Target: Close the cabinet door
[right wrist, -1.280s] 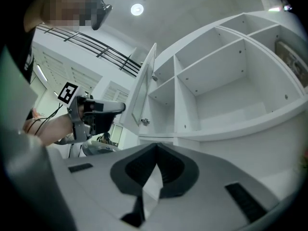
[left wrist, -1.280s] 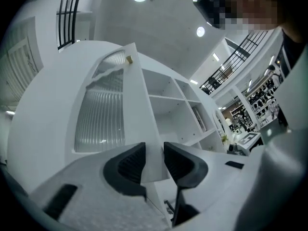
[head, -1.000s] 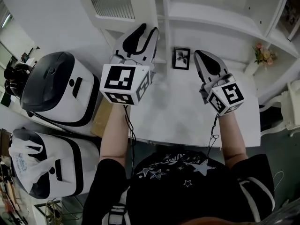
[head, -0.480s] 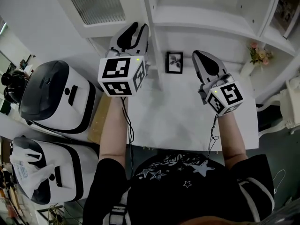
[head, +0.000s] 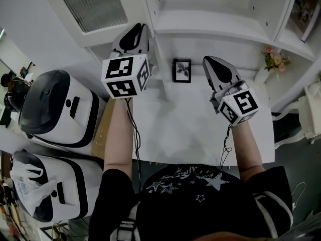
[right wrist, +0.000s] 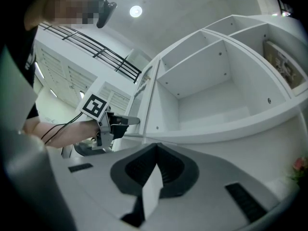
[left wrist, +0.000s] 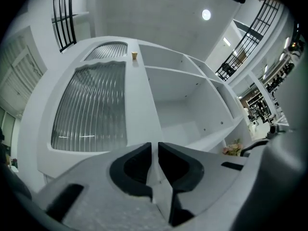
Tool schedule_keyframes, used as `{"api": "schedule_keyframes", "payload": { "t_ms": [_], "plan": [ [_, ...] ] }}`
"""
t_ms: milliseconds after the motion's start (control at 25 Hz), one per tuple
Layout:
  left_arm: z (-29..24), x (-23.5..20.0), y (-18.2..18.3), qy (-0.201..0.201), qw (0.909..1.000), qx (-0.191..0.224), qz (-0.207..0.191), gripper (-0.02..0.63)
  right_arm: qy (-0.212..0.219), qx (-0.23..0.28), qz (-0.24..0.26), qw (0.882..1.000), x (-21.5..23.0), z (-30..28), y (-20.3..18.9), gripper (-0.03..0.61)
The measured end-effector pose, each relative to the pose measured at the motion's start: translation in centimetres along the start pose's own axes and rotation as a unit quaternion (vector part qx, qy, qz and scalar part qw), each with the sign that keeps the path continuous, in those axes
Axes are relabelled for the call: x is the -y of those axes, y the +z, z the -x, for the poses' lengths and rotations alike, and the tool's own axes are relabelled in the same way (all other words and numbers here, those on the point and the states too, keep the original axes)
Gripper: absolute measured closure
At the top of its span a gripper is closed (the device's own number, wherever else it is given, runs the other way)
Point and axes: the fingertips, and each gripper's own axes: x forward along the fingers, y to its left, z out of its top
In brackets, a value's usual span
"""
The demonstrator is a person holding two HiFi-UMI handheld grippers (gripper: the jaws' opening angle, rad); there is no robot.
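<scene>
Cabinet door (head: 93, 6): white frame with a ribbed, translucent pane and straight rails. In the left gripper view its right stile runs down just beside the wall of the open shelf bay (left wrist: 178, 100). Whether the door sits flush, I cannot tell.

Left gripper (head: 134, 31): tips lie at the door's lower right corner. Its black, rounded pads stand all but together with only a thin slit between them. They have just been closing, and nothing is pinched between them. The stile shows just beyond the tips.

Right gripper (head: 213, 60): jaws fully together and empty, held over the table (head: 190, 129), well apart from the door.

The table is flat, matte and white, with bare surface between the 2 grippers. A small black-framed picture (head: 182, 70) stands at its back edge, between them. 2 rounded white-and-black machines (head: 55, 104) crowd the left edge, and pink flowers (head: 273, 59) stand to the right.

Compared with 1 s ago, the left jaws then showed a clear dark gap, and more of the ribbed pane is now in the head view.
</scene>
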Motion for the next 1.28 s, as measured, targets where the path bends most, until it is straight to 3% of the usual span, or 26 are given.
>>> {"api": "schedule_keyframes", "payload": {
  "t_ms": [400, 920, 1280],
  "plan": [
    [-1.1, -0.4, -0.3, 0.026, 0.9997, -0.002, -0.007, 0.577, 0.012, -0.008, -0.008, 1.000, 1.7, 0.6, -0.9, 0.572],
    [-0.9, 0.1, -0.3, 0.087, 0.9952, -0.035, -0.028, 0.606, 0.087, -0.002, -0.018, 0.996, 0.1, 1.4, -0.8, 0.572],
    [6.0, 1.4, 0.0, 0.109, 0.9938, -0.020, -0.003, 0.606, 0.099, 0.007, -0.042, 0.994, -2.3, 2.1, -0.7, 0.572]
  ]
}}
